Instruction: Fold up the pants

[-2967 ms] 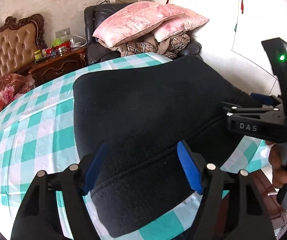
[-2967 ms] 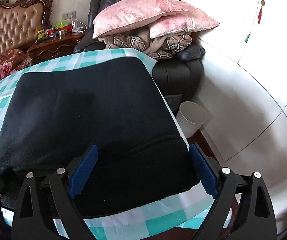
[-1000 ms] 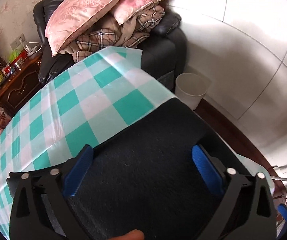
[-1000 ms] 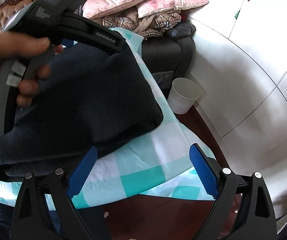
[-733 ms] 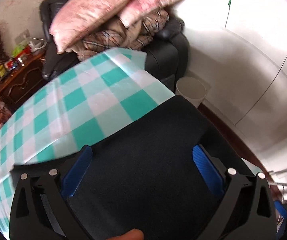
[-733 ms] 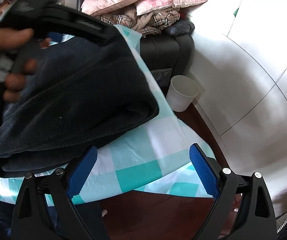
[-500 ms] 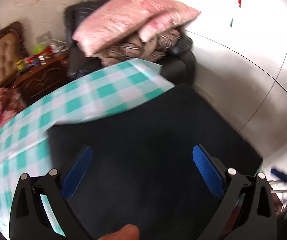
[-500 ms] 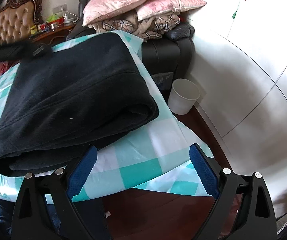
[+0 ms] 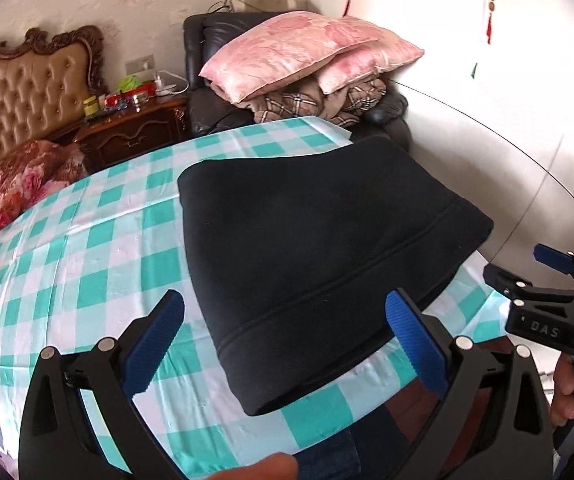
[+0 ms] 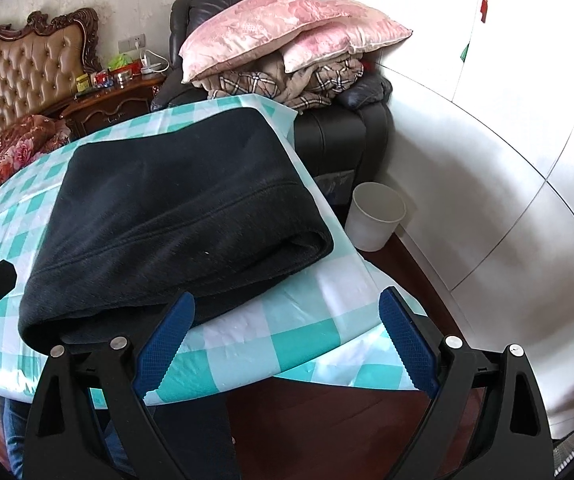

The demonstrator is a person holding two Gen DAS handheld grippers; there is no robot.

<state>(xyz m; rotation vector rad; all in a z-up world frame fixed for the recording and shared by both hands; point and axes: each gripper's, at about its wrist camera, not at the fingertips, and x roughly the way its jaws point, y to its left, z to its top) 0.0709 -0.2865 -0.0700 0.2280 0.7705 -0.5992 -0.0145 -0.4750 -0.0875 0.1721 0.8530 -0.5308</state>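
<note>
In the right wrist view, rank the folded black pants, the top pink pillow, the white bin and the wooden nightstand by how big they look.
1. folded black pants, though nearness to the camera inflates them
2. top pink pillow
3. wooden nightstand, partly hidden behind the checkered tablecloth
4. white bin, close to the nightstand

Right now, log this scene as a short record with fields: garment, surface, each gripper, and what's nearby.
garment: black pants, folded into a thick bundle, lying flat
surface: table with a green-checked cloth, pants near its right corner
left gripper: open, empty, just short of the pants
right gripper: open, empty, at the table edge
nearby: white bin on the floor; pink pillows on a dark armchair
</note>
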